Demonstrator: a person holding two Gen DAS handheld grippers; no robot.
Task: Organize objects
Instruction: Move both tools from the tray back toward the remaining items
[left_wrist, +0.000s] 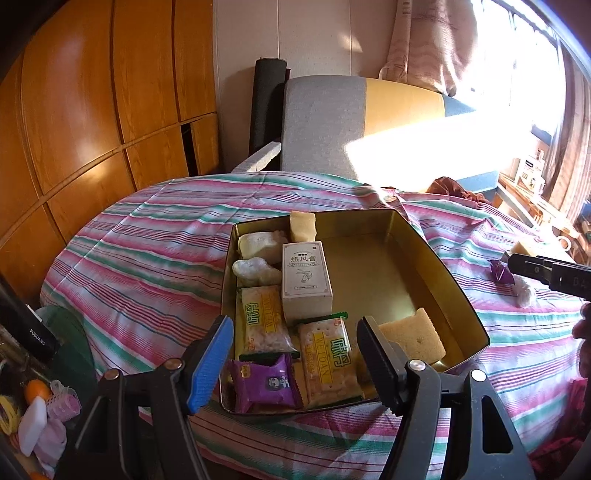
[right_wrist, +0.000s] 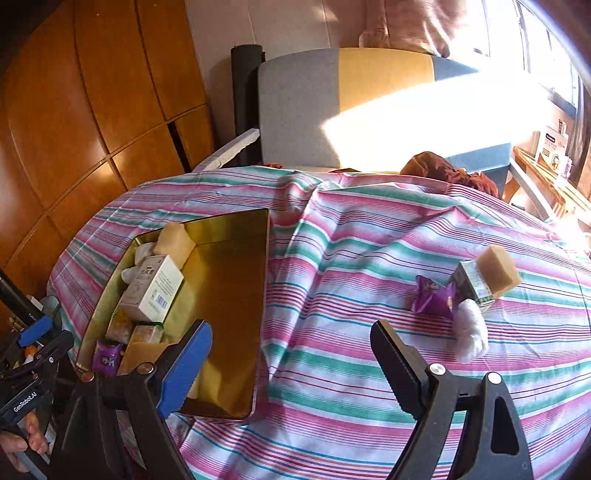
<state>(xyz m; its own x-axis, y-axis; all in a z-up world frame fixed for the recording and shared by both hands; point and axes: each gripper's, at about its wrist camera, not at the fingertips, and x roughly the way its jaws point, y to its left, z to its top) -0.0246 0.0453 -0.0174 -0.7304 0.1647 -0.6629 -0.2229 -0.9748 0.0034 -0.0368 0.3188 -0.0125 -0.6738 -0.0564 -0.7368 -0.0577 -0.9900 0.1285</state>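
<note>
A gold tin box (left_wrist: 436, 254) (right_wrist: 229, 229) sits on the striped cloth. Its left side holds a white carton (left_wrist: 306, 282), cracker packs (left_wrist: 328, 360), a purple snack pack (left_wrist: 264, 384), wrapped sweets and yellow sponge blocks (left_wrist: 413, 338). My left gripper (left_wrist: 295, 354) is open and empty over the tin's near edge. My right gripper (right_wrist: 291, 365) is open and empty above the cloth, right of the tin. Loose on the cloth to the right lie a purple packet (right_wrist: 430, 297), a small green carton (right_wrist: 471, 282), a tan block (right_wrist: 498, 271) and a white wrapped piece (right_wrist: 471, 334).
A grey and yellow chair (left_wrist: 332, 122) stands behind the table, with wooden cabinets (left_wrist: 92, 110) to the left. A red-brown cloth (right_wrist: 443, 168) lies at the far edge. Small clutter (left_wrist: 33, 410) sits low at the left. Strong sunlight washes out the right.
</note>
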